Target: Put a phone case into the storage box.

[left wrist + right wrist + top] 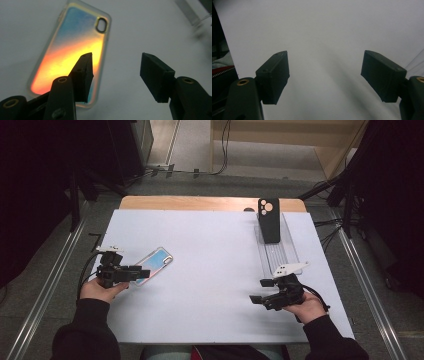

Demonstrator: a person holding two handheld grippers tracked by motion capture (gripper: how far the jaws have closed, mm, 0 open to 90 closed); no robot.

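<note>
Iridescent phone case (154, 265) lies free on worktop (215, 270).
Left hand-held gripper (141, 273) jaws apart beside it; right hand-held gripper (261, 291) apart, empty; pick-up outstanding.

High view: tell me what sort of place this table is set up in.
Probably a lab or recording workspace, not a home. A white-topped table stands between metal floor rails, cables trail across the grey floor, and dark equipment stands at the sides. On the table lie an iridescent phone case and a black one.
</note>
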